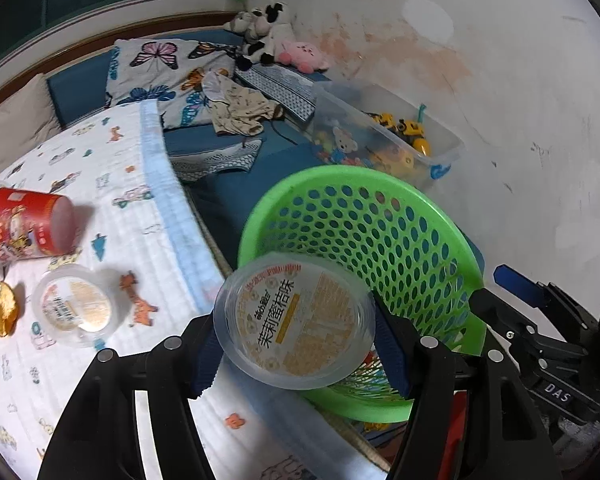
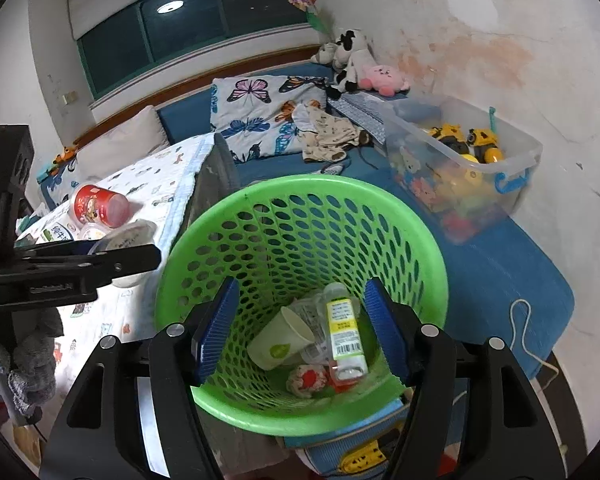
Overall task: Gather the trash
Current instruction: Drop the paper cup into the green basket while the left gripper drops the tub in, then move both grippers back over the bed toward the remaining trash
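My left gripper [image 1: 296, 340] is shut on a clear plastic cup with an orange printed lid [image 1: 296, 316] and holds it at the near rim of the green mesh basket [image 1: 364, 184]. My right gripper [image 2: 300, 328] is open and empty, its blue fingers [image 2: 216, 324] just over the basket's [image 2: 300, 188] mouth. Inside the basket lie a paper cup [image 2: 280, 338], a clear bottle with a yellow label [image 2: 344, 332] and a crumpled wrapper [image 2: 308, 378]. On the cloth lie a red can [image 1: 28, 224], a second clear cup [image 1: 74, 306] and an orange peel [image 1: 0, 314].
A cloth-covered table [image 1: 112, 208] stands left of the basket. A clear toy bin [image 2: 464, 160] sits on the blue bed [image 2: 512, 256] by the wall. Pillows, clothes and plush toys [image 2: 352, 60] lie further back. The left gripper shows at the left of the right wrist view [image 2: 68, 268].
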{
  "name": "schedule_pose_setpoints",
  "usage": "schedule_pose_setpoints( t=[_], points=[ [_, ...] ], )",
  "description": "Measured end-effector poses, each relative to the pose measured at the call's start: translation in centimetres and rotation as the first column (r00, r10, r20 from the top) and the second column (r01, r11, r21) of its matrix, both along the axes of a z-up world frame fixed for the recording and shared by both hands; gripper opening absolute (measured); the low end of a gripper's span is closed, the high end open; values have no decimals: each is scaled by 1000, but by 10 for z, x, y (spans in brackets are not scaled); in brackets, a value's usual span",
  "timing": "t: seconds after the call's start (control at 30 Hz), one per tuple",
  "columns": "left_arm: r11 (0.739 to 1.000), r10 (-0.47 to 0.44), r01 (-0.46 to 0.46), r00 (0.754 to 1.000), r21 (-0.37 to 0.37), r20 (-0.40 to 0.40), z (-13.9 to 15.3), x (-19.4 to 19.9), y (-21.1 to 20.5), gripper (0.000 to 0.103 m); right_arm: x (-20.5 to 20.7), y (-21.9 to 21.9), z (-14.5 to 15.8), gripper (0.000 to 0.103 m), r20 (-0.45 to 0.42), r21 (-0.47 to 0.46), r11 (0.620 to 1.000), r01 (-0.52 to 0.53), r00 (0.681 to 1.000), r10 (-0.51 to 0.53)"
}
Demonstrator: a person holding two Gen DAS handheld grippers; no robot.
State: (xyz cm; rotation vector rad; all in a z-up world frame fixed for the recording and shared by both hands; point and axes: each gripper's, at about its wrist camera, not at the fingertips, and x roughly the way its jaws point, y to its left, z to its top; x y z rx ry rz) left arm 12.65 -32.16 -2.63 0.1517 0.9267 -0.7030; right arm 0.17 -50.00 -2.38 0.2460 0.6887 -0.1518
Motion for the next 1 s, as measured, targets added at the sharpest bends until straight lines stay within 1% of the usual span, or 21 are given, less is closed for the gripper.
schedule_pose_setpoints(
  t=[0.13,0.23,0.37,0.53,0.77,0.9,1.0],
  points=[
    [1000,-11,11,1000,10,-5,-4,-1,-7,65,-5,-4,-1,66,2,9,1000,13,1000,-13],
    [1000,-13,13,1000,9,-7,-5,-2,-9,73,-7,-4,-2,66,4,15,1000,17,1000,-17],
    [1000,-24,24,1000,-5,5,-2,-4,-6,77,-7,-4,-2,66,5,13,1000,14,1000,-14],
    [1000,-10,11,1000,-20,14,5,-7,10,77,-5,7,1,66,7,9,1000,-7,1000,7],
    [996,85,-84,995,-19,52,14,-1,57,78,5,35,6,67,6,-6,998,-64,998,64],
    [987,161,-160,985,-18,67,18,6,90,78,17,59,11,68,8,-20,993,-116,993,117],
    [974,225,-224,971,-12,76,19,12,116,78,28,77,15,68,11,-30,987,-158,987,158]
  ],
)
